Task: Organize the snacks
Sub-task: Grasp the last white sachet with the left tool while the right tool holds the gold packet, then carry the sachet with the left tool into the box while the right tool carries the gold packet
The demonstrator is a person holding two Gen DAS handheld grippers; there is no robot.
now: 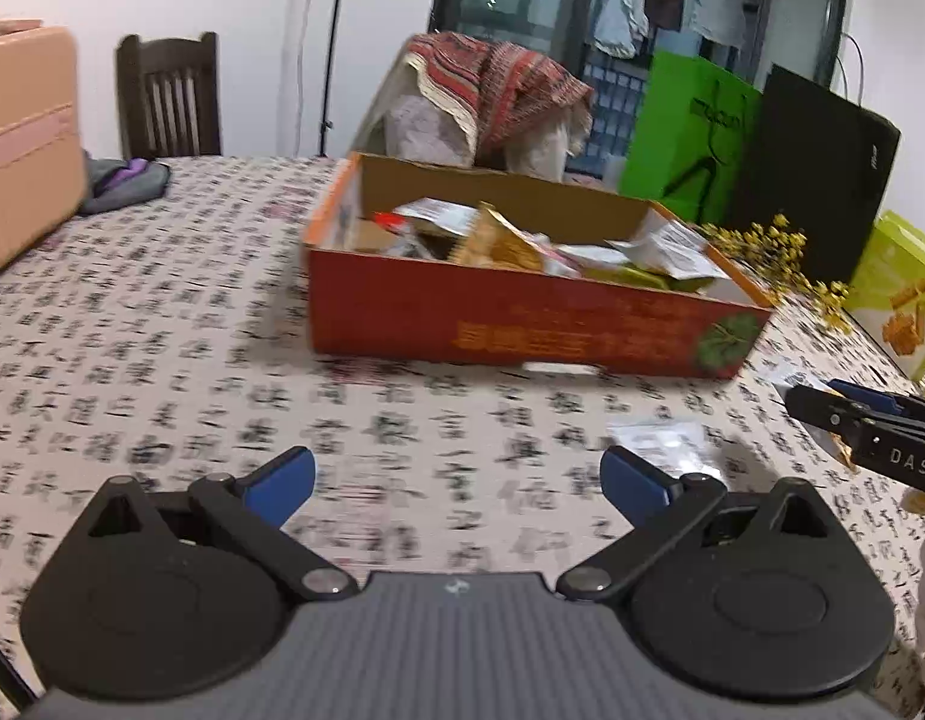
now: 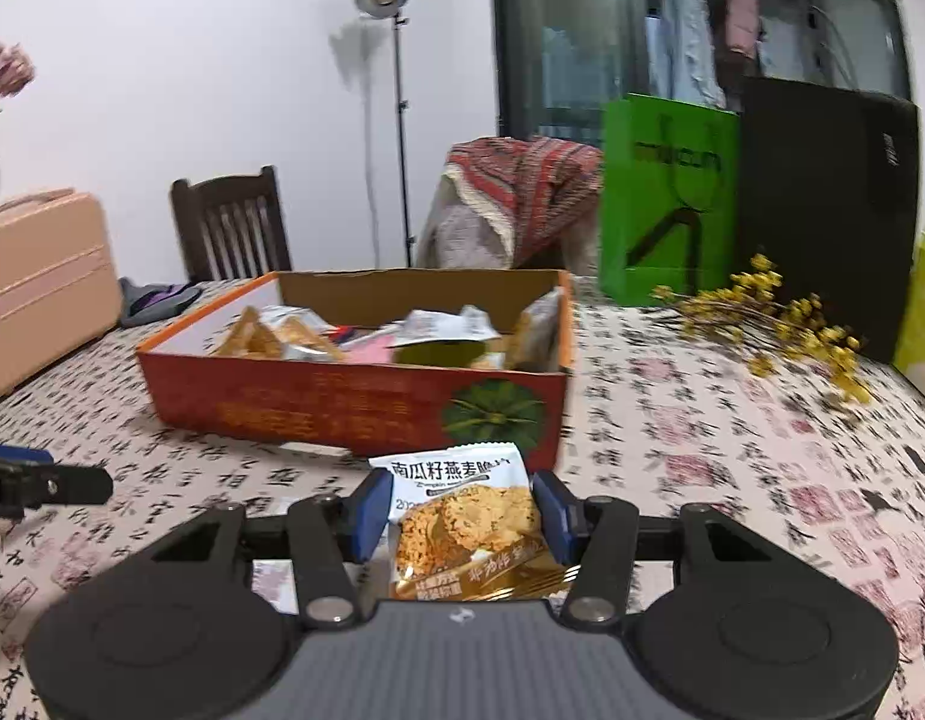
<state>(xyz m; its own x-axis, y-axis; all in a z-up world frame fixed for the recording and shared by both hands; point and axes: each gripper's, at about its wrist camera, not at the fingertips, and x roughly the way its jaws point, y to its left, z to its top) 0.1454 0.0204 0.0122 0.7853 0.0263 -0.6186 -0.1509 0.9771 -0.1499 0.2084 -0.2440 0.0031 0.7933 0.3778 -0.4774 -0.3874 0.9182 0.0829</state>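
Note:
An orange cardboard box (image 2: 354, 414) holding several snack packets stands on the patterned tablecloth, also seen as the box (image 1: 522, 324) in the left wrist view. My right gripper (image 2: 462, 510) is shut on a white and gold oat crisp packet (image 2: 468, 525), held upright just in front of the box. My left gripper (image 1: 456, 480) stands open over bare cloth with nothing between its fingers. A clear snack packet (image 1: 660, 441) lies on the cloth beyond its right fingertip. The right gripper (image 1: 846, 414) enters the left wrist view from the right edge.
A pink case (image 2: 36, 294) sits at the table's left, with a dark chair (image 2: 231, 228) behind. Green bag (image 2: 666, 198), black bag (image 2: 822, 210) and yellow dried flowers (image 2: 786, 324) stand at the back right. A yellow-green box (image 1: 900, 294) is at the far right.

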